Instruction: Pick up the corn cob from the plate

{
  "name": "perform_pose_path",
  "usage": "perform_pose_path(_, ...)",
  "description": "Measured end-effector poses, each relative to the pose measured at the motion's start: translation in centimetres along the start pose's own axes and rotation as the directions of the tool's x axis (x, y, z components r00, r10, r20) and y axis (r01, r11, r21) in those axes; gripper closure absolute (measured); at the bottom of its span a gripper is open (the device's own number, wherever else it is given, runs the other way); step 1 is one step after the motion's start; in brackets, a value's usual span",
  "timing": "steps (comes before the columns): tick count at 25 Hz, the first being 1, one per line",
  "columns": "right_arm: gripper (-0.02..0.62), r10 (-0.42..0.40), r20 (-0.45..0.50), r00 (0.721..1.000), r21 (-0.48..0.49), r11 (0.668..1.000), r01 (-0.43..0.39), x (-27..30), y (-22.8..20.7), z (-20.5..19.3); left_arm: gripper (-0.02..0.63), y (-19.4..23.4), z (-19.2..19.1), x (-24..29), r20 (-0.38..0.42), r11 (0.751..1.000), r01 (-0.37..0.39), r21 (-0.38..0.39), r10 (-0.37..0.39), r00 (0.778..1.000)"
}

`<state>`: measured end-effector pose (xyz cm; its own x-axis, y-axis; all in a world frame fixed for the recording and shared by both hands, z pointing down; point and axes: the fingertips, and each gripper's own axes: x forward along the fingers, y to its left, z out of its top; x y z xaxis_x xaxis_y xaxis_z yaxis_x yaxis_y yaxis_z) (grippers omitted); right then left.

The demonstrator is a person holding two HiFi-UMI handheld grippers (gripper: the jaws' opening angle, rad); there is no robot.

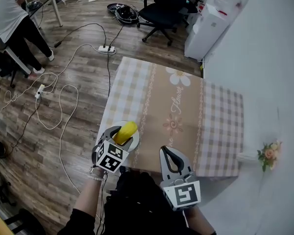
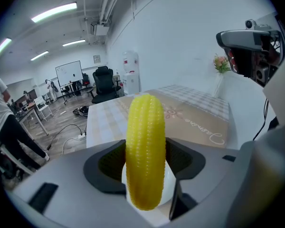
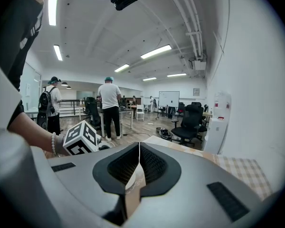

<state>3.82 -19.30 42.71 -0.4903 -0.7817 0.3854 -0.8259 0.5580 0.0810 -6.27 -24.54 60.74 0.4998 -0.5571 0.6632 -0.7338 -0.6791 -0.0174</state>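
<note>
While the left gripper (image 2: 145, 163) has its fingers clamped on the yellow corn cob (image 2: 145, 141) over the white plate (image 1: 135, 141), at seven o'clock on the checked surface (image 1: 186, 106), a straight, steady lift seems best. The right gripper (image 3: 137, 167) has its fingers pressed together, empty. Whether the cob's underside touches the plate is hidden.

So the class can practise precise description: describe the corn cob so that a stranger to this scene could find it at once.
Start at the table with the checked cloth; a white plate sits at its near left corner. Over that plate, the left tongs grip the corn cob, the only bright yellow, knobbly thing there.
</note>
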Motion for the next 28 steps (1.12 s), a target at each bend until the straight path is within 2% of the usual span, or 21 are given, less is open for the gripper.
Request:
perform_pose_path(14, 0.554, 0.068, 0.08, 0.994, -0.043, 0.997, -0.065, 0.6, 0.6, 3.1, 0.348, -1.2, 4.0, -5.6, 0.061, 0.998, -0.054, 0.043, 0.051, 0.997)
perform_pose_path(19, 0.552, 0.064, 0.131, 0.989, -0.058, 0.997, -0.057, 0.9, -0.1, 3.7, 0.351, -1.4, 5.1, -6.7, 0.096, 0.997, -0.076, 0.009, 0.075, 0.993)
perform_pose_path(28, 0.553, 0.09, 0.144, 0.985, -0.079, 0.994, -0.079, 1.3, -0.1, 4.4, 0.351, -1.5, 6.2, -8.9, 0.14, 0.993, -0.107, -0.04, 0.112, 0.984)
